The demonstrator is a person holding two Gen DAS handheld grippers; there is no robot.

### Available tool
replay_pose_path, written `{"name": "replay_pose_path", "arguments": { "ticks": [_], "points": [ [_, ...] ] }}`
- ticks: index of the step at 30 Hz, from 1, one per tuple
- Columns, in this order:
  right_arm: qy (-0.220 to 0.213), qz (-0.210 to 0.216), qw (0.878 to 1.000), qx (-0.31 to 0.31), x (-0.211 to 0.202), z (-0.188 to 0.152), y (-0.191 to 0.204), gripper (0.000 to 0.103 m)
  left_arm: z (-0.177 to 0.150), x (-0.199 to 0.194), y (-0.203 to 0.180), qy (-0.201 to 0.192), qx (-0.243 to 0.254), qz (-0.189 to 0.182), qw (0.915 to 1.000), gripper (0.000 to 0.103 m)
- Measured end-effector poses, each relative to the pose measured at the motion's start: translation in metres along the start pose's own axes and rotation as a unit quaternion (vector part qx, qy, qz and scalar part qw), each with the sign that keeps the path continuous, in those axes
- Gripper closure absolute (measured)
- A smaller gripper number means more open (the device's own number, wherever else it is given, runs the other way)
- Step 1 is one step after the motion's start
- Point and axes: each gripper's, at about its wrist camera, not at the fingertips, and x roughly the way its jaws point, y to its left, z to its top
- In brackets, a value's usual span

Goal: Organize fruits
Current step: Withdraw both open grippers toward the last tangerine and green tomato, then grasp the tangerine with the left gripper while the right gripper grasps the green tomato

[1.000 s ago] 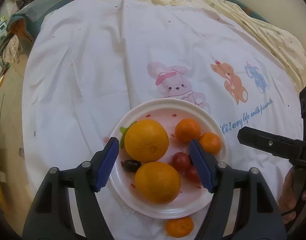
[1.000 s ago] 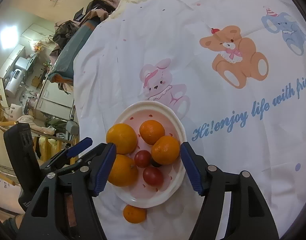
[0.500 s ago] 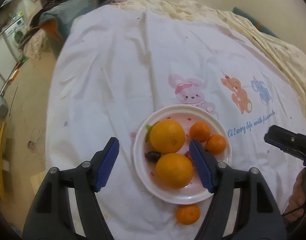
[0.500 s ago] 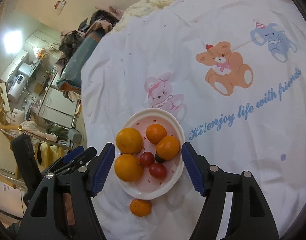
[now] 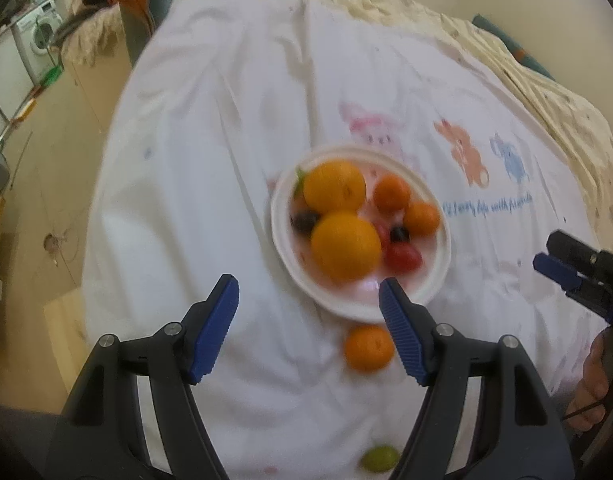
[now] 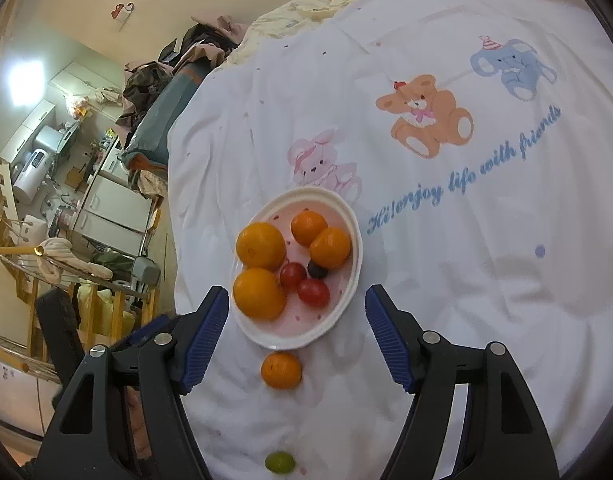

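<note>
A white plate (image 5: pixel 436 280) (image 6: pixel 348 304) on the white cloth holds two big oranges (image 5: pixel 345 246) (image 6: pixel 259 293), two small mandarins (image 6: pixel 330 248), red cherry tomatoes (image 6: pixel 313 292) and dark grapes (image 5: pixel 304 221). One mandarin (image 5: pixel 368 348) (image 6: pixel 281 370) lies on the cloth just in front of the plate. A small green fruit (image 5: pixel 379 458) (image 6: pixel 279 462) lies nearer still. My left gripper (image 5: pixel 308 316) is open and empty, above the cloth short of the plate. My right gripper (image 6: pixel 296 318) is open and empty over the plate's near edge; it also shows in the left wrist view (image 5: pixel 562 270).
The white cloth with cartoon animals and blue lettering (image 6: pixel 462 180) covers a bed. A cream quilt (image 5: pixel 546 80) lies along the far edge. The bed's left edge drops to the floor (image 5: pixel 46 200). Cluttered furniture and a clothes pile (image 6: pixel 158 80) stand beyond it.
Both grippers have pulled back and up from the plate, so it looks smaller and farther. The green fruit has come into view. The left wrist view is now blurred by motion.
</note>
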Motion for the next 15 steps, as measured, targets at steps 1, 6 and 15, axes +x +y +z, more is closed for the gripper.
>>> {"name": "replay_pose_path", "arguments": {
  "ticks": [1, 6, 15],
  "points": [
    [0.002, -0.002, 1.000, 0.002, -0.001, -0.004, 0.000, 0.028, -0.006, 0.003, -0.002, 0.007, 0.001, -0.003, 1.0000, 0.034],
    [0.010, -0.015, 1.000, 0.013, -0.005, -0.023, -0.007, 0.027, -0.027, 0.026, -0.019, 0.050, 0.025, -0.013, 0.9984, 0.034],
    [0.013, -0.042, 0.998, 0.039, -0.011, -0.032, -0.027, 0.027, -0.043, 0.073, -0.059, 0.099, 0.078, 0.005, 0.9920, 0.034]
  ]
}}
